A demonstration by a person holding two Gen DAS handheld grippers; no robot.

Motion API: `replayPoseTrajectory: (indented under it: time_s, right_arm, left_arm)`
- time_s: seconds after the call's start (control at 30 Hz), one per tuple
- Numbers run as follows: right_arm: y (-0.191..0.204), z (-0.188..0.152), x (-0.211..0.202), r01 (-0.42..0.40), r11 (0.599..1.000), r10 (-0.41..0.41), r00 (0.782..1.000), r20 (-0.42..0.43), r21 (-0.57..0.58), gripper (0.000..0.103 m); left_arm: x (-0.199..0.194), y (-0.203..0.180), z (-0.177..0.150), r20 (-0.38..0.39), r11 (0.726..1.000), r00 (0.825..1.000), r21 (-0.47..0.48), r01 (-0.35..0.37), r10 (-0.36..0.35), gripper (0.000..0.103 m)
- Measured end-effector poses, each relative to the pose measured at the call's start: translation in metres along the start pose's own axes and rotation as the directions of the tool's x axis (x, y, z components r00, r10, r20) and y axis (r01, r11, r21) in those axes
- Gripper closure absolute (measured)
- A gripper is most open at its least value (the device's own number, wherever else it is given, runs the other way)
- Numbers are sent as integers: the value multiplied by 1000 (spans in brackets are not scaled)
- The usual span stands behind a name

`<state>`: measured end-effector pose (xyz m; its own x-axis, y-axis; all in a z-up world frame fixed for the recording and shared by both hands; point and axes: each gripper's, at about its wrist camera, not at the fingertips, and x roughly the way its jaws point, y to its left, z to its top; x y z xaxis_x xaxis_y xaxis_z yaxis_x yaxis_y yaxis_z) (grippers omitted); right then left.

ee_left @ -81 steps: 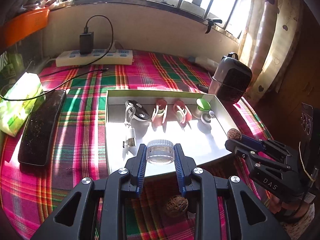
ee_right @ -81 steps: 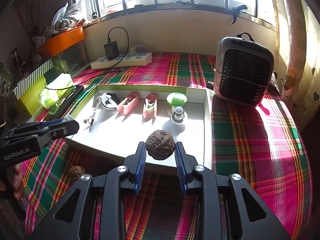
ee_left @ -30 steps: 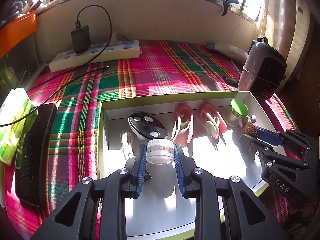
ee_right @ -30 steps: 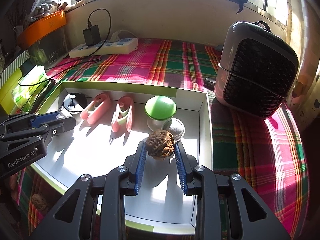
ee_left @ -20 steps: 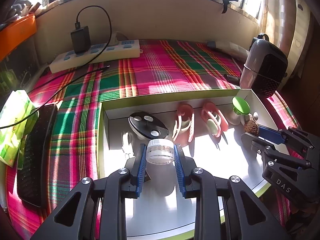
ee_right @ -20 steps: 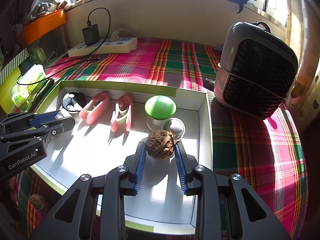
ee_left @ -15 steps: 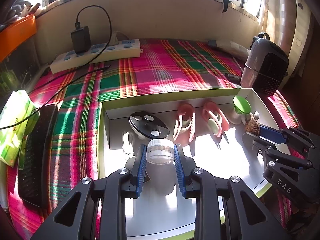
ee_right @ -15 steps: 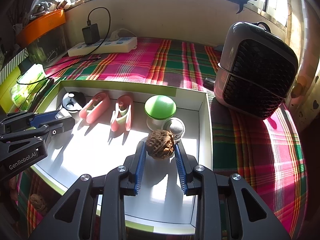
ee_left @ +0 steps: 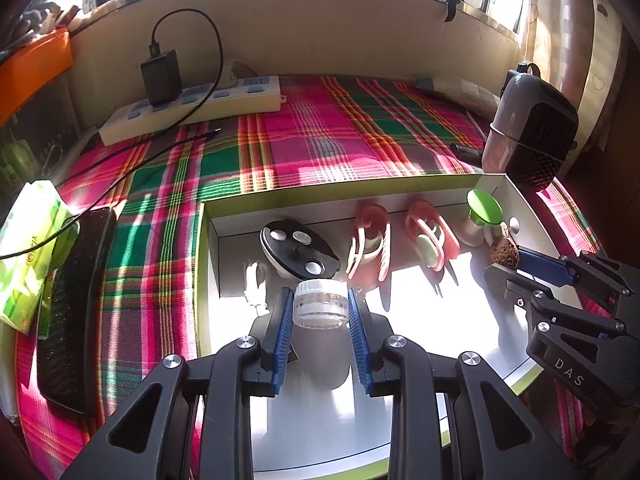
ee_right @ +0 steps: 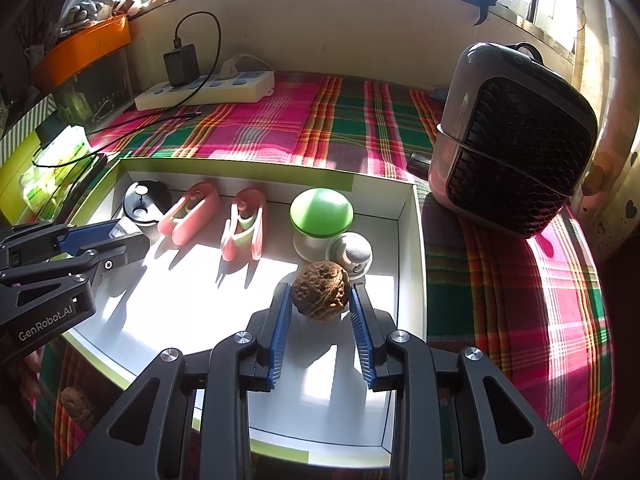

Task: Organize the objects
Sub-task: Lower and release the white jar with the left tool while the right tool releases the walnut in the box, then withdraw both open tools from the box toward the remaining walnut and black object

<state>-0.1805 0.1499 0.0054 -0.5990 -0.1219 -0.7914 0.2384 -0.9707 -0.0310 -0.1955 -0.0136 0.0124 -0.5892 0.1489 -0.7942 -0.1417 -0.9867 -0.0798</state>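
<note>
A white tray with a green rim lies on the plaid cloth. My left gripper is shut on a small clear jar with a white lid, low over the tray's left part, just in front of a black round piece. My right gripper is shut on a brown walnut near the tray's right wall, in front of a green-topped knob. Each gripper shows from the side in the other's view: the right gripper with its walnut, the left gripper at the left.
Two pink clips lie along the tray's back wall. A second walnut sits on the cloth outside the tray's front left. A dark heater stands right of the tray. Power strip, black brush and green pack are at the left.
Both grippers have moved forward from the tray's front edge to well over the tray, carrying jar and walnut. Over the last second neither has shifted.
</note>
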Motion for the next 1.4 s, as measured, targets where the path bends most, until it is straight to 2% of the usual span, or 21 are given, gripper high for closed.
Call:
replayPoseTrajectory:
  time_s: [0.23, 0.6, 0.7, 1.4]
  right_arm:
    - [0, 0, -2, -12, 1000, 12, 1000, 0, 5, 67]
    - [0, -1, -7, -10, 1000, 10, 1000, 10, 15, 63]
    - [0, -1, -9, -11, 1000, 11, 1000, 14, 19, 57]
    - [0, -14, -35, -26, 998, 23, 998, 51, 57, 56]
  left_arm:
    - [0, -2, -1, -5, 1000, 1000, 7, 4, -4, 70]
    - [-5, 2, -2, -5, 1000, 1000, -12, 9, -10, 68]
    - [-7, 3, -4, -5, 1000, 1000, -17, 12, -12, 67]
    - [-45, 4, -20, 44, 999, 999, -29, 29, -28, 66]
